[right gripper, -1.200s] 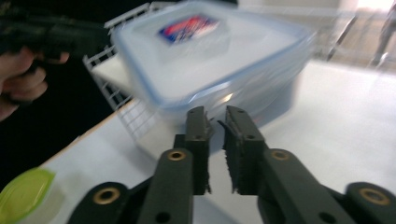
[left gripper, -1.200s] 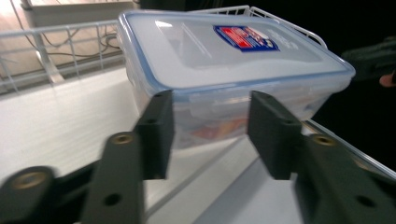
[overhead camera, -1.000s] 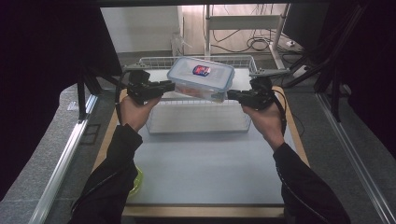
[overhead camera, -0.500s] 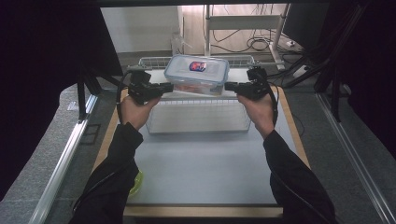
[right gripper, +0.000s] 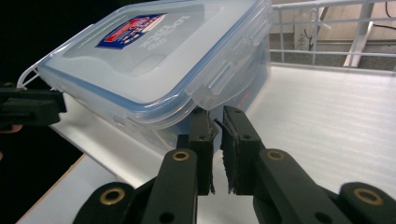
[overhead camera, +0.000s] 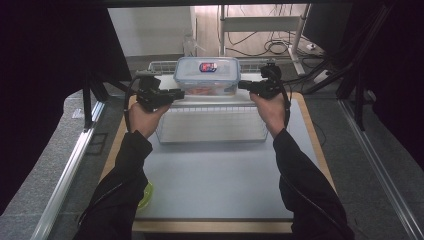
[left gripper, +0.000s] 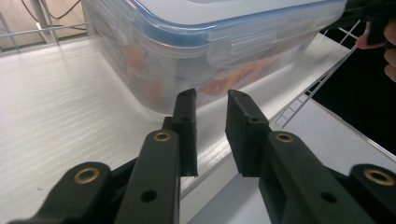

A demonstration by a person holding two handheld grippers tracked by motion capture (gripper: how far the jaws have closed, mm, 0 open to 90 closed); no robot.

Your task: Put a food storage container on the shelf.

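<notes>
Two black grippers flank a clear rectangular plastic food box with a blue-rimmed snap lid [overhead camera: 207, 75], which sits on the white shelf [right gripper: 336, 116] beyond the wire basket [overhead camera: 212, 125] on the worktop [overhead camera: 215, 180]. Fingers of the left gripper [left gripper: 212, 100] stand slightly spread, having just opened a little, at the box's end with nothing between them. The right gripper [right gripper: 215, 114] has its fingers nearly pressed together under the lid's end latch.

The lidded box [overhead camera: 207, 75] now sits farther back, seemingly on the white shelf [overhead camera: 165, 80]; right claw [overhead camera: 243, 85] has slid leftward with it.
</notes>
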